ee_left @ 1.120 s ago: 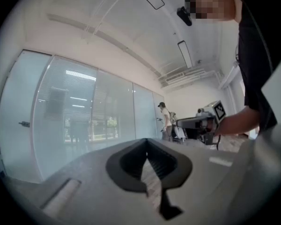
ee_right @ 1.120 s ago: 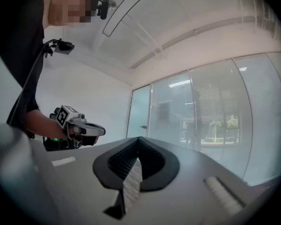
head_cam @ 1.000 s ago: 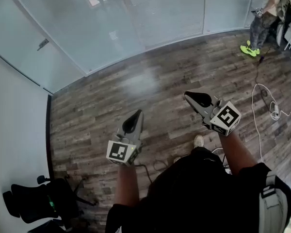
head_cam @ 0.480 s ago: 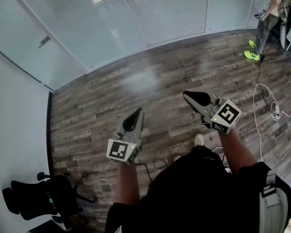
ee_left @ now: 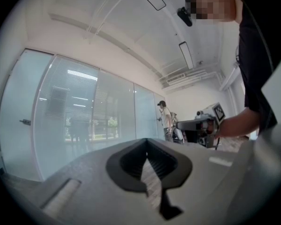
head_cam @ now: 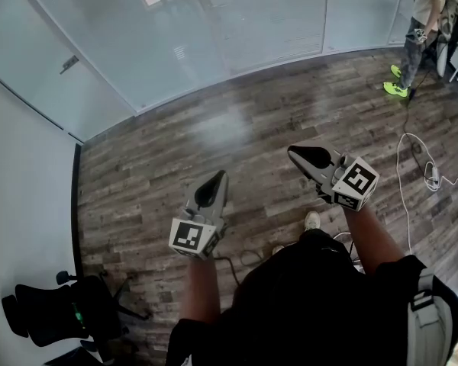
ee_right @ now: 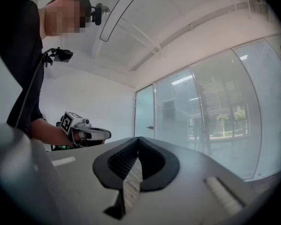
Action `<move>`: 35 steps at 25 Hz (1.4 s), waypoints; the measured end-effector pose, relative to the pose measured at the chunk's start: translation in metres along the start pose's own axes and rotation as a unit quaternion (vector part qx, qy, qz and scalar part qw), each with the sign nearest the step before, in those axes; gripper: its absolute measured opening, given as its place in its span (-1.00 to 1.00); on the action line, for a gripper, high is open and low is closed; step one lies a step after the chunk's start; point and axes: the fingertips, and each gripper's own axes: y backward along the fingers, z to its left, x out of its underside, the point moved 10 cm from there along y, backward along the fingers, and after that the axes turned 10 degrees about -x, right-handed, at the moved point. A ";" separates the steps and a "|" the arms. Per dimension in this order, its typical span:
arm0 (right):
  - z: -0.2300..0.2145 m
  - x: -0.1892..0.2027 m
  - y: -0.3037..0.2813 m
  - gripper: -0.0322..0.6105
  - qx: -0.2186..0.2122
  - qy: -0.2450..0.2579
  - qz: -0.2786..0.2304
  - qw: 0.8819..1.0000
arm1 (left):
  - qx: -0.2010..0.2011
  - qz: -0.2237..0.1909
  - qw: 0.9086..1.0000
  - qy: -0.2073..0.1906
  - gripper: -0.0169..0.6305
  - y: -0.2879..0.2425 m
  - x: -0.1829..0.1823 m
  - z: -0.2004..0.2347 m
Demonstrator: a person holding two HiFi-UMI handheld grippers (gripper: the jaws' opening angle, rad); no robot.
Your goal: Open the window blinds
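Across the floor [head_cam: 237,128], well apart from us, the blinds [head_cam: 269,12] hang lowered behind the glass wall [head_cam: 175,59], so we judge the task not yet begun. Our left hand-held gripper [head_cam: 216,178] and right hand-held gripper [head_cam: 296,152] are both clenched on nothing, held out in mid-air. Everything is left: walk over, find how they work, open them.

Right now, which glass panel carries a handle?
The leftmost glass panel in the head view: a small dark handle sits on it; the others show none.
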 end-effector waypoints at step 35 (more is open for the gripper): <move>-0.169 0.013 -0.071 -0.88 -0.081 -0.001 0.023 0.996 | -0.087 0.030 0.996 -0.005 -0.93 -0.125 0.000 0.060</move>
